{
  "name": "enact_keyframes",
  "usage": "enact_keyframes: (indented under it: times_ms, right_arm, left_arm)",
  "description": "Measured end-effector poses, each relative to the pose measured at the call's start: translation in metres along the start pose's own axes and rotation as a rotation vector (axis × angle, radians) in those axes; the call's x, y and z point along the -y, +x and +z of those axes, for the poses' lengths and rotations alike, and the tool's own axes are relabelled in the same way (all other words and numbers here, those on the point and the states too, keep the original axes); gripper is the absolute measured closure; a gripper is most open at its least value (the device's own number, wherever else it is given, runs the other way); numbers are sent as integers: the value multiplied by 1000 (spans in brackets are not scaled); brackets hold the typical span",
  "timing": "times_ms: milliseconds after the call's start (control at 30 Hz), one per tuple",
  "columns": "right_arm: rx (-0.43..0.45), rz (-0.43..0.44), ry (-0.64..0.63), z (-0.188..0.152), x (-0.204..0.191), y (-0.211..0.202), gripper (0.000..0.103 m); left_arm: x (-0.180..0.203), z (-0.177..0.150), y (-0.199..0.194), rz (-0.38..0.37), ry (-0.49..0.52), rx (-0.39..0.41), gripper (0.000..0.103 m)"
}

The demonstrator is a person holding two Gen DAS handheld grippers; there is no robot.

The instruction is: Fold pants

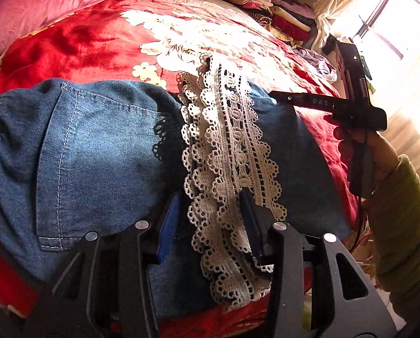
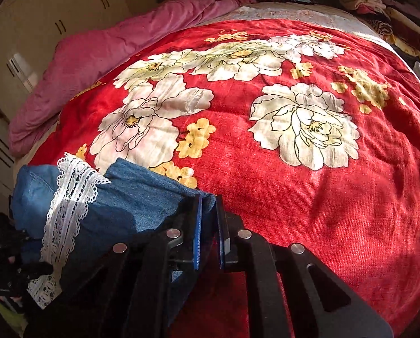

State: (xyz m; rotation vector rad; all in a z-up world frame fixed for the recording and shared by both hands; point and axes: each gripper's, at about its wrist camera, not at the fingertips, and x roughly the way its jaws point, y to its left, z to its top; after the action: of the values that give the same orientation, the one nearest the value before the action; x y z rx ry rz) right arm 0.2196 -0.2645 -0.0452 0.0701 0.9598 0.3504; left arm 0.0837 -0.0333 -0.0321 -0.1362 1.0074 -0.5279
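Observation:
Blue denim pants (image 1: 97, 152) with a white lace trim (image 1: 229, 169) lie folded on the red floral blanket (image 1: 97, 42). My left gripper (image 1: 210, 214) is shut on the lace-trimmed edge of the pants near the bed's front. My right gripper (image 2: 208, 211) is shut on a denim corner of the pants (image 2: 142, 197); it also shows in the left wrist view (image 1: 277, 94) at the pants' far right edge. The lace trim (image 2: 69, 197) hangs to the left in the right wrist view.
A pink quilt (image 2: 103, 56) is bunched at the bed's far left. A stack of folded clothes (image 1: 274, 8) sits at the far right corner. A bright window (image 1: 393, 22) is beyond. Cupboards (image 2: 55, 22) stand behind the bed.

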Motion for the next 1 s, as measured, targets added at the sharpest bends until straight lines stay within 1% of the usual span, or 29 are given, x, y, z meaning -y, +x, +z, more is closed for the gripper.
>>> enact_keyframes:
  times_ms: [33, 100, 133, 200, 267, 367, 500, 600, 633, 733, 833, 900, 1000]
  right_arm:
    - [11, -5, -9, 0, -1, -1, 94]
    - [36, -12, -4, 1, -1, -10, 85]
    - [62, -24, 0, 0, -2, -20, 79]
    - [114, -44, -19, -4, -7, -42, 76]
    - [147, -32, -43, -15, -18, -62, 67]
    - [157, 10, -101, -40, -44, -83, 66]
    - [143, 51, -197, -79, -83, -93, 66]
    - [96, 61, -258, -104, -105, -89, 66]
    - [64, 47, -275, -112, -110, -85, 66]
    - [-40, -24, -296, -135, -110, -69, 65]
    - [-25, -5, -255, -147, -99, -70, 65]
    - [-18, 11, -224, -148, -94, -71, 65]
    - [-15, 12, -215, -147, -95, -73, 64]
  left_arm:
    - [0, 0, 0, 2, 0, -1, 68]
    - [1, -3, -2, 7, -1, -2, 68]
    - [2, -4, -3, 9, 1, -2, 68]
    - [3, -8, -5, 13, 2, -2, 67]
    - [6, -12, -8, 17, 3, 0, 67]
    - [10, -18, -11, 12, 12, -5, 65]
    - [18, -28, -12, 26, 36, -14, 64]
    - [20, -32, -13, 30, 40, -17, 63]
    - [21, -33, -14, 35, 42, -19, 63]
    - [24, -37, -15, 44, 48, -18, 62]
    - [27, -41, -15, 53, 57, -18, 61]
    - [27, -40, -15, 54, 56, -19, 60]
    - [28, -42, -18, 49, 44, -18, 60]
